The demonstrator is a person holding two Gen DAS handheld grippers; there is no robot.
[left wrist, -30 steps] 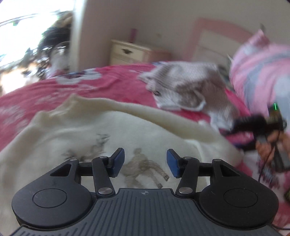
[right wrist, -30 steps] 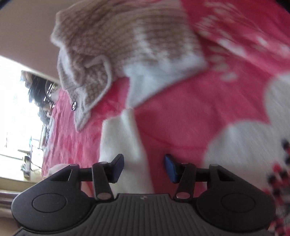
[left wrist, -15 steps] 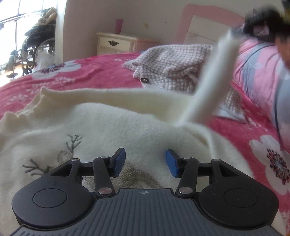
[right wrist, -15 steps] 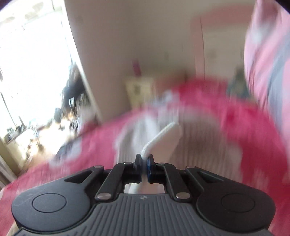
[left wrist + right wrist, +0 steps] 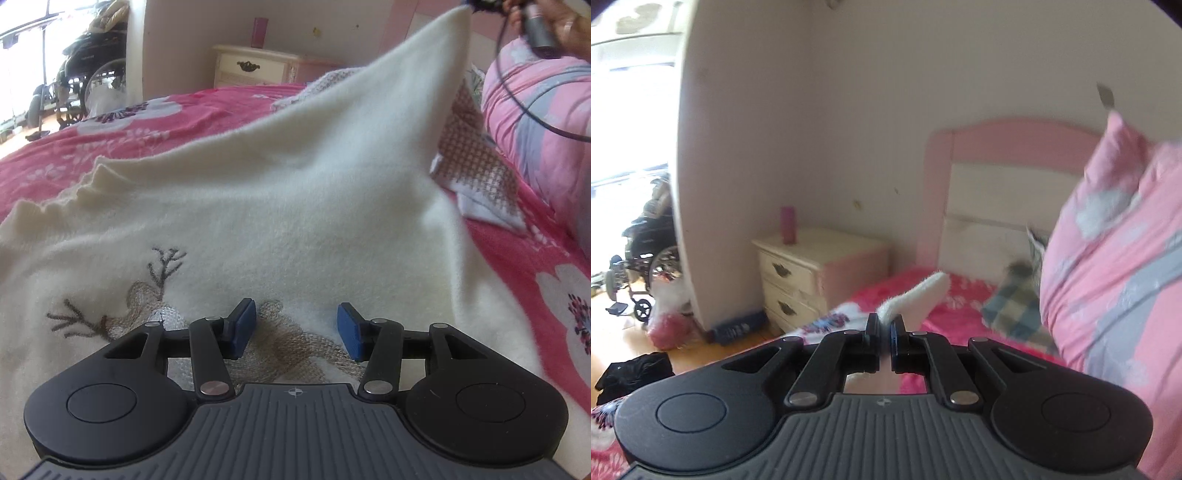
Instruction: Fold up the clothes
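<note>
Left wrist view: a cream sweater with embroidered brown reindeer lies spread on a pink floral bedspread. The left gripper hovers low over the reindeer motif, its blue pads parted about halfway with nothing between them; whether they touch the fabric cannot be told. One corner of the sweater is drawn up into a peak at the far right, where the right gripper and the hand holding it show at the top edge, a black cable trailing down from them. The raised cloth hides most of a brown-and-white checked garment lying just behind it on the bed. A pink-and-grey quilt is heaped at the right. Far left: a cream nightstand bearing a pink cup, and a wheelchair by the bright window.

Right wrist view: the right gripper is closed on a thin fold of the sweater, which pokes out beyond the pads. Beyond stand the pink headboard, the nightstand and the quilt; a dark cloth lies on the wooden floor at near left.
</note>
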